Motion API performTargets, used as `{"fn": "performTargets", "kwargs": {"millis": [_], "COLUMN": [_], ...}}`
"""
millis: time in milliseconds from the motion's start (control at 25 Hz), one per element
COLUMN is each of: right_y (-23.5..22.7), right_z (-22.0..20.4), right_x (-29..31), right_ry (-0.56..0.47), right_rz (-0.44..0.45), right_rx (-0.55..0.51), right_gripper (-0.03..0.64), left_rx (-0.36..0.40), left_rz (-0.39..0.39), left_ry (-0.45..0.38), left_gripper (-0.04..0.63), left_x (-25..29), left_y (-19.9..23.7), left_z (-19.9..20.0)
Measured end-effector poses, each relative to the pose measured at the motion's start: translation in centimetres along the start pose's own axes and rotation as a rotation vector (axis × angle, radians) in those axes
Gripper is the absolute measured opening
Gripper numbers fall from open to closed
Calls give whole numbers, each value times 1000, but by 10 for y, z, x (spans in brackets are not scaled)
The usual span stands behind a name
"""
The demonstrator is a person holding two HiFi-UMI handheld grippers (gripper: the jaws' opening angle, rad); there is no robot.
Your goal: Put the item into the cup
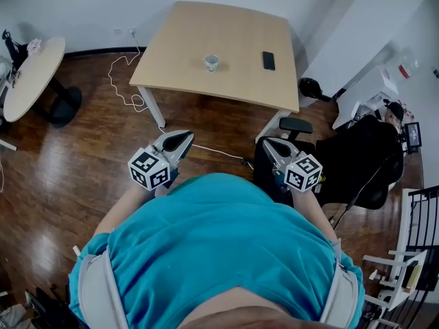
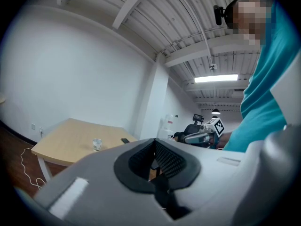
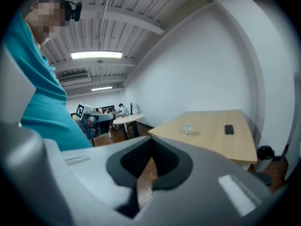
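A small clear cup point(image 1: 212, 62) stands near the middle of the light wooden table point(image 1: 185, 40). A flat black item point(image 1: 268, 60) lies to its right. Both grippers are held close to the person's teal shirt, well short of the table. My left gripper point(image 1: 180, 141) is shut and empty, and so is my right gripper point(image 1: 273, 147). The left gripper view shows the cup point(image 2: 97, 144) and the black item point(image 2: 125, 141) far beyond the left gripper's closed jaws point(image 2: 155, 166). In the right gripper view the cup point(image 3: 187, 129) and the black item point(image 3: 229, 129) lie far ahead of the right gripper point(image 3: 149, 161).
A black office chair point(image 1: 357, 163) stands at the right, beside the table's near corner. A round table point(image 1: 27, 74) stands at the left. A white cable point(image 1: 123, 81) trails over the wooden floor by the table leg. A white rack point(image 1: 411, 252) is at the far right.
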State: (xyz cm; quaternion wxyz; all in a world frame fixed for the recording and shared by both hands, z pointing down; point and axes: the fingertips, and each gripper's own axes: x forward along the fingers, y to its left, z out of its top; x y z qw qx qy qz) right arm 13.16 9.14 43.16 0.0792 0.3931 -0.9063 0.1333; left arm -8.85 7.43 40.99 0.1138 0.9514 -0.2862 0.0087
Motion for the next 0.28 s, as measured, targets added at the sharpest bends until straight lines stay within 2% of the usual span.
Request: {"fn": "performTargets", "kwargs": {"millis": [280], "right_y": [-3], "right_z": [-1], "right_x": [-1], "right_ry": [2], "right_rz": [-12], "right_rx": [-5], "right_gripper": [0], "left_rx": [6], "left_rz": [-15], "left_ry": [-2], "left_gripper": [5], "left_x": [3], "left_y": [1], "left_z": [1]}}
